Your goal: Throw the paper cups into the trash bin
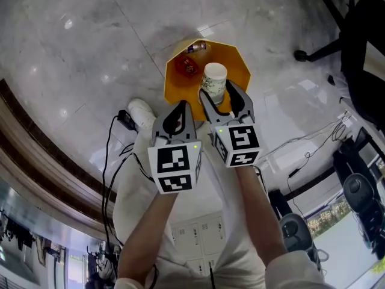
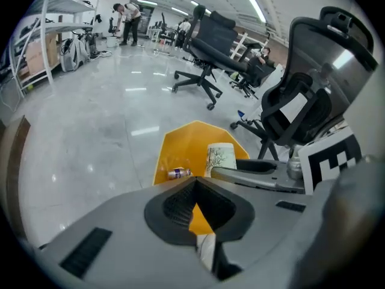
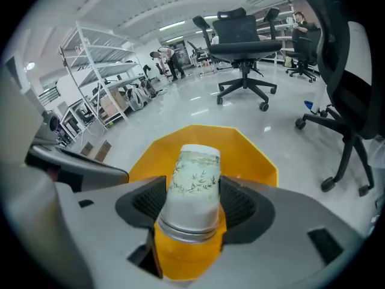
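Your two forearms reach forward and down, close together. Your left gripper [image 1: 179, 110] is nearer to your body, and its tongs are together with nothing between them. Your right gripper [image 1: 219, 95] is a little further forward. Its tongs stand wide and are clamped on the sides of the paper cup [image 1: 214, 82], which points away from you along the jaws.

In the head view the cup is over the open mouth of the orange trash bin [image 1: 237, 68]. Inside the bin lie a red wrapper [image 1: 187, 67] and a small bottle [image 1: 196, 46]. Nothing stands between the cup and the bin.

Just beside the bin, on your left, is your white shoe [image 1: 142, 113], and a black cable [image 1: 111, 155] runs over the floor near it.

The floor [image 1: 72, 53] is grey polished stone which reflects the ceiling lights. Further away there are black office chairs [image 3: 243, 41] and a white metal shelf rack [image 3: 99, 71]. At the far end of the room a person [image 2: 128, 20] is bending forward.
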